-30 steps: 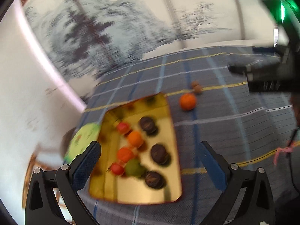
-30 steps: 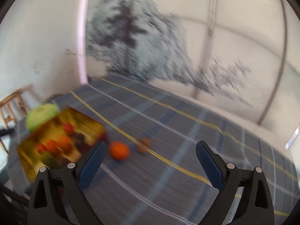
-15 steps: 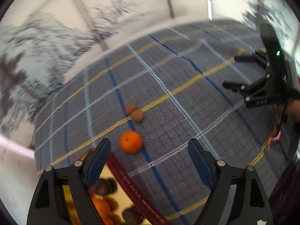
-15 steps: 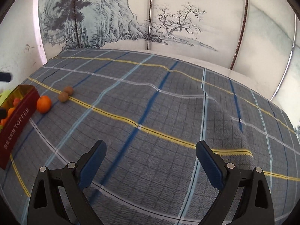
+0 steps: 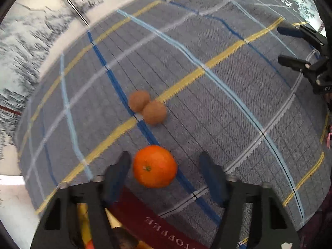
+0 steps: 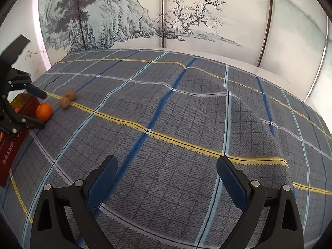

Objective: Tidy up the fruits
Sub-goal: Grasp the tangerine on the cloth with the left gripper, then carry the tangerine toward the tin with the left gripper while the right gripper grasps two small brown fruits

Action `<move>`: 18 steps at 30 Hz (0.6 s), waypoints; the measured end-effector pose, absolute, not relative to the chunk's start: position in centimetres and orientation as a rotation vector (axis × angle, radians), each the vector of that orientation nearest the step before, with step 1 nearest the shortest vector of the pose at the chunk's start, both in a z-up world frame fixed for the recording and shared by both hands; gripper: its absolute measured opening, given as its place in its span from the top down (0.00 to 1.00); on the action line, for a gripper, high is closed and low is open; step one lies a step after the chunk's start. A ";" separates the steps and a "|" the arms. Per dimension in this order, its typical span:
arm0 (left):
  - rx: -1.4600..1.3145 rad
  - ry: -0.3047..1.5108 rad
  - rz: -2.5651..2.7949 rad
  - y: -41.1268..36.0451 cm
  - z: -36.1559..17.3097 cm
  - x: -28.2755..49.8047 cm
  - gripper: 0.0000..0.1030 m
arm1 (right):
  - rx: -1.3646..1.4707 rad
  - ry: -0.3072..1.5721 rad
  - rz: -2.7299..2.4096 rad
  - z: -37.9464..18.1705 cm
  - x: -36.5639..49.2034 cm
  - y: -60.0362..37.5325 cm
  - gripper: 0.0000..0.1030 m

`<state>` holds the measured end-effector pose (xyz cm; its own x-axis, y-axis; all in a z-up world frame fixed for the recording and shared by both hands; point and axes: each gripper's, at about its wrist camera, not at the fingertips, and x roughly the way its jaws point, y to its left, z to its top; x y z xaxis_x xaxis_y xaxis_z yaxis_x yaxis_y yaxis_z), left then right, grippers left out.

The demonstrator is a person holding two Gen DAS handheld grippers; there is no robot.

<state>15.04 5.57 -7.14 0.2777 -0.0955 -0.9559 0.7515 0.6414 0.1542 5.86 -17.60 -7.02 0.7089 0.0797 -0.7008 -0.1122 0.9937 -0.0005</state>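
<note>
An orange (image 5: 154, 166) lies on the plaid cloth just beyond the red box's edge (image 5: 159, 226). My left gripper (image 5: 166, 172) is open with the orange between its fingers, closer to the left finger, not gripped. Two small brown fruits (image 5: 147, 106) touch each other farther on. In the right wrist view the orange (image 6: 44, 111), the brown fruits (image 6: 67, 99) and the left gripper (image 6: 39, 109) sit at far left. My right gripper (image 6: 167, 176) is open and empty over bare cloth.
The red and gold box (image 6: 12, 128) holds more fruit, mostly hidden. The plaid cloth (image 6: 176, 124) has a raised fold at right. A painted screen (image 6: 166, 16) stands behind the table. The right gripper shows at the left view's right edge (image 5: 307, 54).
My left gripper swung from over the box to the loose orange and lowered around it. My right gripper swung right, away from the box, and now holds still.
</note>
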 end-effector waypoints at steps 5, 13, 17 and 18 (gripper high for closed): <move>0.562 1.173 -0.584 6.3 -6.9 15.0 0.65 | -0.035 0.788 0.104 -7.2 6.1 -17.7 0.07; 0.207 1.030 -0.368 6.7 -3.1 9.6 0.65 | -0.053 0.782 0.133 -7.2 6.0 -17.3 0.07; 0.060 1.003 -0.326 7.4 -1.7 6.5 0.65 | -0.071 0.734 0.288 -5.4 5.5 -15.4 0.07; 0.049 0.985 -0.307 7.6 -1.3 5.4 0.65 | -0.083 0.715 0.344 -4.5 5.6 -14.5 0.07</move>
<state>5.40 7.56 -1.33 0.5130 -0.2333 -0.8261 0.2775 0.9558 -0.0976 5.56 -14.46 -4.54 0.7015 0.2808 -0.6551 -0.3373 0.9405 0.0420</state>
